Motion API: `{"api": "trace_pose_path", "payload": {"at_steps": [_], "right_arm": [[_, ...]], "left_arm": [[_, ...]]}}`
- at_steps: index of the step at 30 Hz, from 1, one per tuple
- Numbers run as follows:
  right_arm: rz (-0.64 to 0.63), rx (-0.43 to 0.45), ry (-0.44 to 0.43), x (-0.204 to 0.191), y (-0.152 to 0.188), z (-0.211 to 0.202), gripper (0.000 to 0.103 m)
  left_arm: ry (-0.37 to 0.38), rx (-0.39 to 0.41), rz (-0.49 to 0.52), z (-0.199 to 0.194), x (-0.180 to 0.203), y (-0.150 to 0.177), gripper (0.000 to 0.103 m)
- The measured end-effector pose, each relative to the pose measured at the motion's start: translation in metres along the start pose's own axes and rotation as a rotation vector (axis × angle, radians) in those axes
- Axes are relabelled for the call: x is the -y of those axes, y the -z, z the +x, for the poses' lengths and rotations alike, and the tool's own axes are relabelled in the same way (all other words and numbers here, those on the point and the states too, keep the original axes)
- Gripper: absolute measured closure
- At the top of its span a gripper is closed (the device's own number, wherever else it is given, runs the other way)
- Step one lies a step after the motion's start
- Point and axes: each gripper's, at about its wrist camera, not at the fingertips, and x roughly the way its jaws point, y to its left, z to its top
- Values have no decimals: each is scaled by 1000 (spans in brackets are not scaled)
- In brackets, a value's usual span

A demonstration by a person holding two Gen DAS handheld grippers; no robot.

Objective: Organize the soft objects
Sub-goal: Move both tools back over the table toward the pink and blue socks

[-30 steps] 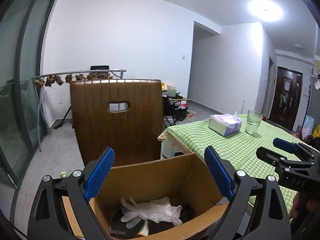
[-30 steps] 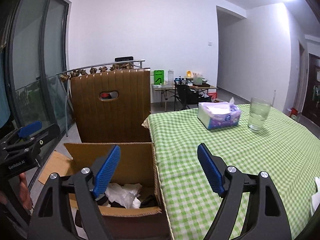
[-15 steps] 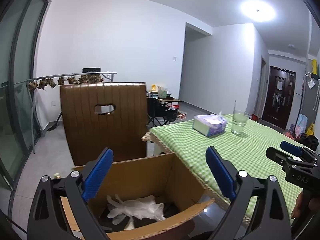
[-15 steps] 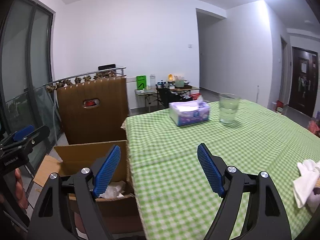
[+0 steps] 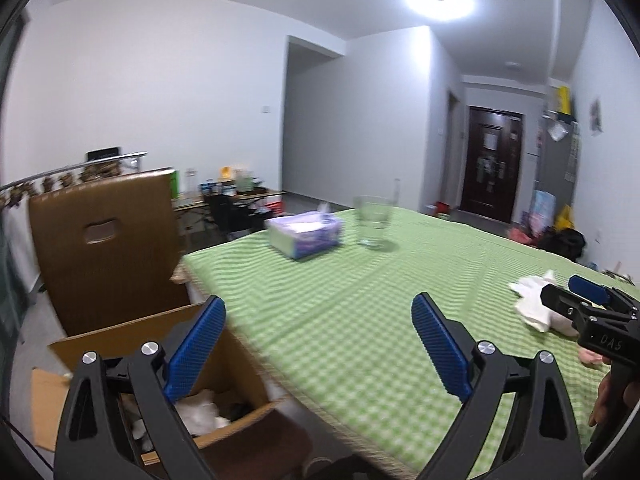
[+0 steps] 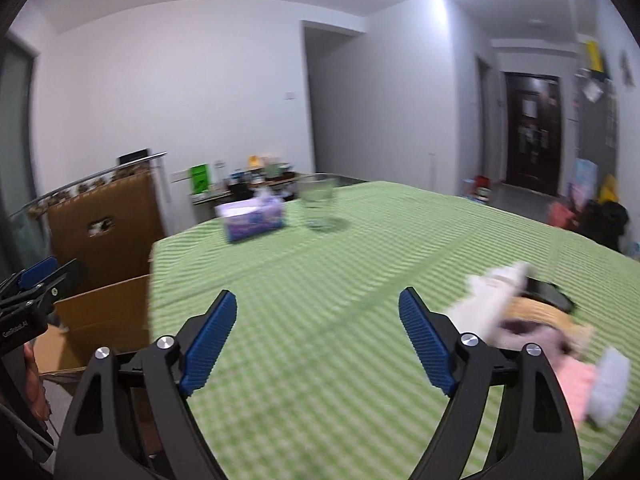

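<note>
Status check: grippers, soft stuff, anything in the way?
Left gripper and right gripper open, empty. Soft pile on tablecloth, ahead right. Path clear.

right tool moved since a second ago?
Yes. The right tool has swung right, off the cardboard box and over the green tablecloth, toward the soft pile. Jaws open, just widening, empty.

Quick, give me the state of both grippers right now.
Left gripper: open, nothing between its jaws.
Right gripper: open, its jaws have just been opening wider, nothing between them.
</note>
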Motion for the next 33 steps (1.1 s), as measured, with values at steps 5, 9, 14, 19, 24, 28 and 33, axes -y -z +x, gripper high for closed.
{"api": "trace_pose_path", "payload": {"at_steps": [5,9,14,19,24,28,33], "right_arm": [[19,3,107,47,7,-28,23],[31,8,187,80,8,-49,22],[48,8,258,113,11,-68,20],[64,9,306,139,16,-82,18],[71,4,336,157,21,-88,18],[96,1,352,169,24,-89,17],[105,-4,359,181,23,-84,17]], "left_arm": [[101,5,21,13,50,-6,12],[187,-8,40,23,93,-6,12],[271,-15,75,31,139,-6,12],[330,-22,95,35,170,-6,12],[356,-32,118,39,189,-3,12],[358,-51,135,46,199,0,10],[363,-90,148,58,209,6,10]]}}
